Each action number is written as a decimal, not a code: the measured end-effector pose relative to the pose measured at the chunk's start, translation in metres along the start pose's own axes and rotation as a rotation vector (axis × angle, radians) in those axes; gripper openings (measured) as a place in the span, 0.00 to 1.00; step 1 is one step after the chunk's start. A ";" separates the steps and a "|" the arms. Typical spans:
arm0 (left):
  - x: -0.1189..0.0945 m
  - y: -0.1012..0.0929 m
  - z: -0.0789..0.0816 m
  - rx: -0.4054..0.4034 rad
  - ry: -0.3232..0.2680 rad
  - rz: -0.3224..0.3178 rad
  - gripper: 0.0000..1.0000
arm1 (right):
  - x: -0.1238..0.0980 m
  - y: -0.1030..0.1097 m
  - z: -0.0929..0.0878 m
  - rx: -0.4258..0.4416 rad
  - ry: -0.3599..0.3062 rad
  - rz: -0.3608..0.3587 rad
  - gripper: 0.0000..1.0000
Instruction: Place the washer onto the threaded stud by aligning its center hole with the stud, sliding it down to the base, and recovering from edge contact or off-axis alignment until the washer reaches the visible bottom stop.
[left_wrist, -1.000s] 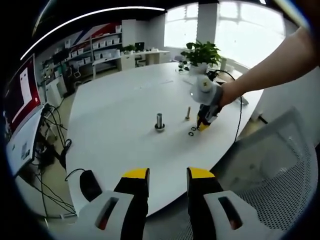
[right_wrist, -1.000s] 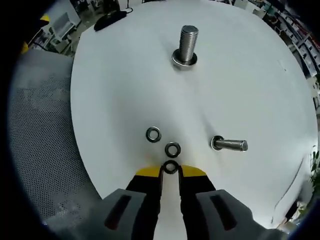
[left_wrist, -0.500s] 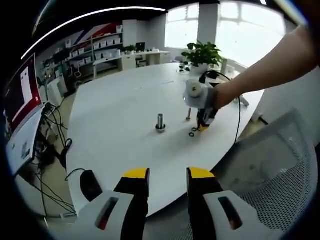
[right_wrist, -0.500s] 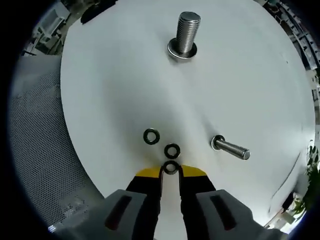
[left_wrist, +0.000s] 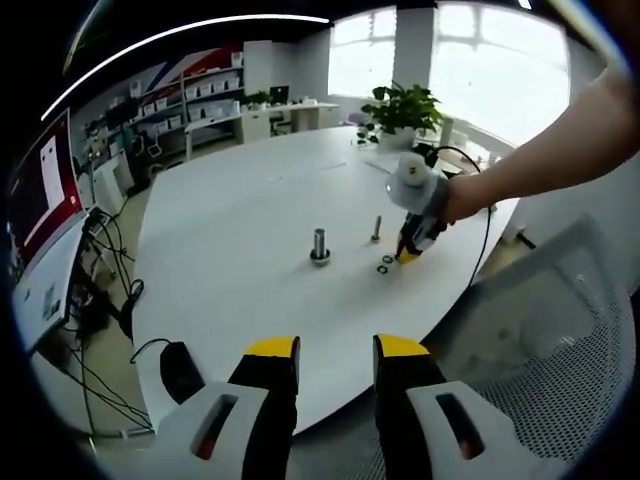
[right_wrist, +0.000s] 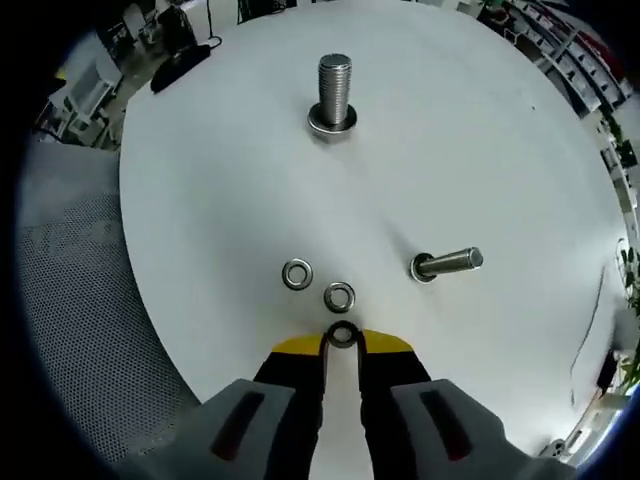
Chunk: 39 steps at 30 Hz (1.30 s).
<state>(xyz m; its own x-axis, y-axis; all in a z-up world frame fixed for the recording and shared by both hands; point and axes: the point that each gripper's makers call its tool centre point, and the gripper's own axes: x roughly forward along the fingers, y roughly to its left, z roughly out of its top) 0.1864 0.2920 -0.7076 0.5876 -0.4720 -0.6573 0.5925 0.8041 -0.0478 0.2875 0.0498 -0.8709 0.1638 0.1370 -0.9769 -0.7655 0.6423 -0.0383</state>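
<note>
In the right gripper view, my right gripper (right_wrist: 341, 341) is shut on a dark washer (right_wrist: 342, 334) held edge-wise between its yellow tips. Two more washers (right_wrist: 297, 273) (right_wrist: 340, 296) lie flat on the white table (right_wrist: 480, 160) just beyond. The large threaded stud (right_wrist: 333, 94) stands upright farther off, with a washer at its base. A smaller bolt (right_wrist: 447, 264) stands to the right. In the left gripper view, my left gripper (left_wrist: 335, 348) is open over the near table edge, far from the stud (left_wrist: 319, 245); the right gripper (left_wrist: 412, 245) is beside the loose washers (left_wrist: 384, 265).
A mesh chair (left_wrist: 560, 340) sits at the right of the left gripper view, and a black mouse (left_wrist: 180, 368) with its cable near the table edge. A potted plant (left_wrist: 402, 108) stands at the far side. The person's arm (left_wrist: 540, 150) reaches over the table.
The right gripper has tilted and shifted slightly, with the washer still pinched in its tips. The left gripper has stayed where it was.
</note>
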 end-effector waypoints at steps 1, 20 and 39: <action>0.000 0.000 0.000 0.000 -0.001 0.001 0.27 | -0.001 -0.001 0.001 0.000 -0.018 -0.003 0.14; 0.000 0.000 0.001 0.009 -0.002 0.000 0.27 | -0.032 -0.020 0.024 0.019 -0.107 -0.040 0.14; -0.001 0.002 0.001 0.007 -0.004 0.015 0.27 | -0.057 -0.041 0.048 -0.014 -0.171 -0.087 0.14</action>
<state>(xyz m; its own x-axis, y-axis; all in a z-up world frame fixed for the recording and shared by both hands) 0.1878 0.2933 -0.7063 0.5982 -0.4615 -0.6552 0.5874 0.8086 -0.0332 0.3391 0.0518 -0.8040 0.3323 0.2086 -0.9198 -0.7523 0.6468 -0.1251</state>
